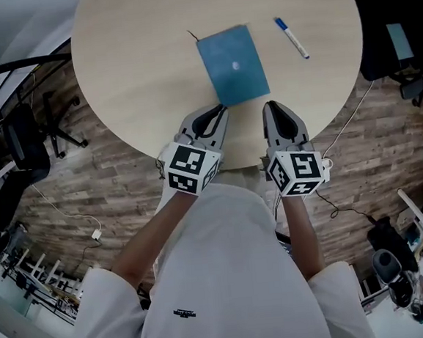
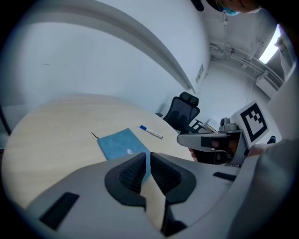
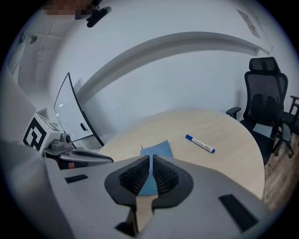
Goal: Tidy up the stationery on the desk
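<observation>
A blue notebook [image 1: 233, 65] lies closed on the round wooden table [image 1: 135, 53], a thin dark ribbon sticking out of its far left corner. To its right lies a white marker with a blue cap [image 1: 291, 37]. My left gripper [image 1: 221, 109] hovers at the table's near edge, its tips just short of the notebook's near left corner. My right gripper [image 1: 271, 107] is beside it, near the notebook's near right corner. Both are shut with nothing between the jaws. The left gripper view shows the notebook [image 2: 119, 144] and marker [image 2: 151, 131] ahead; the right gripper view shows the notebook [image 3: 158, 149] and marker [image 3: 200, 144].
A black office chair [image 3: 264, 93] stands beyond the table's right side, and another chair [image 1: 28, 136] on the left. Cables [image 1: 68, 210] run over the wooden floor. A glass board [image 3: 72, 112] leans at the wall.
</observation>
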The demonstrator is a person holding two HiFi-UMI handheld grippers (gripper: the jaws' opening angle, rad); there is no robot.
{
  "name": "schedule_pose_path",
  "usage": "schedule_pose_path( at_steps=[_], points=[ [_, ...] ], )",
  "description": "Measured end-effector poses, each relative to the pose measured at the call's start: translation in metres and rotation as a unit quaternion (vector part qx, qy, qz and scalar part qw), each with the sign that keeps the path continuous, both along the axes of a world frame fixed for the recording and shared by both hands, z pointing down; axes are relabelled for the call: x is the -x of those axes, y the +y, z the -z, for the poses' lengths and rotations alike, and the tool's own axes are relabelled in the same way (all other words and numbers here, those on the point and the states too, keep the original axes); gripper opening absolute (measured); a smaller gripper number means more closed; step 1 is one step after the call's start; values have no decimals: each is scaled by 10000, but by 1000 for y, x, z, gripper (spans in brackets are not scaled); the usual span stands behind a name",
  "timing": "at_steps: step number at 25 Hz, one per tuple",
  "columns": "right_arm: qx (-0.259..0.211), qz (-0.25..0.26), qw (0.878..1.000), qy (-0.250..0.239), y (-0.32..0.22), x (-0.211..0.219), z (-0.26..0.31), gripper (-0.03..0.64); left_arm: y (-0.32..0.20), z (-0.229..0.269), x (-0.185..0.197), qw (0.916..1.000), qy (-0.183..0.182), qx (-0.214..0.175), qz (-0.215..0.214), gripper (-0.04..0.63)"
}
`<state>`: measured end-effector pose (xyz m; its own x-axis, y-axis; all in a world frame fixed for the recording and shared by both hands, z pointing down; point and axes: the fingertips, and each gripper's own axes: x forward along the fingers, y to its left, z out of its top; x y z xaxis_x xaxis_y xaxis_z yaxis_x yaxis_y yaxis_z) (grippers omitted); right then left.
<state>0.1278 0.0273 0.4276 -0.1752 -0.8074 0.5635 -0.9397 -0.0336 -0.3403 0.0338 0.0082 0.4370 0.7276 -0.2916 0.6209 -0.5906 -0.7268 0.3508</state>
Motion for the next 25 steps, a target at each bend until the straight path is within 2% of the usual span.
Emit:
schedule_pose_path(
  at_steps=[9,10,11,12,13,14,21,25],
  points=[
    [297,266,9992,-7,-26,4,-49,48,-18,-53,5,9990,-158,227,347,32],
    [326,289,9990,-9,-28,5,-54,49,-20,-60,5,9987,-198,269,382,82],
    [367,310,9988,-12,-30,5,-59,52,-20,-67,6,9983,-251,314,413,162],
    [414,320,9986,-14,-31,6,-64,85,-20,-74,7,9980,-306,352,438,170],
    [457,317,9984,-10,-33,6,-69,145,-20,-80,7,9976,-347,380,457,172],
    [491,305,9983,7,-35,5,-74,159,-21,-86,8,9974,-375,406,473,172],
    [806,364,9957,269,-38,-6,-110,161,-17,-123,10,9940,-468,708,694,173],
    [1004,422,9934,353,-40,-12,-128,161,-21,-135,12,9932,-502,724,755,173]
  ],
)
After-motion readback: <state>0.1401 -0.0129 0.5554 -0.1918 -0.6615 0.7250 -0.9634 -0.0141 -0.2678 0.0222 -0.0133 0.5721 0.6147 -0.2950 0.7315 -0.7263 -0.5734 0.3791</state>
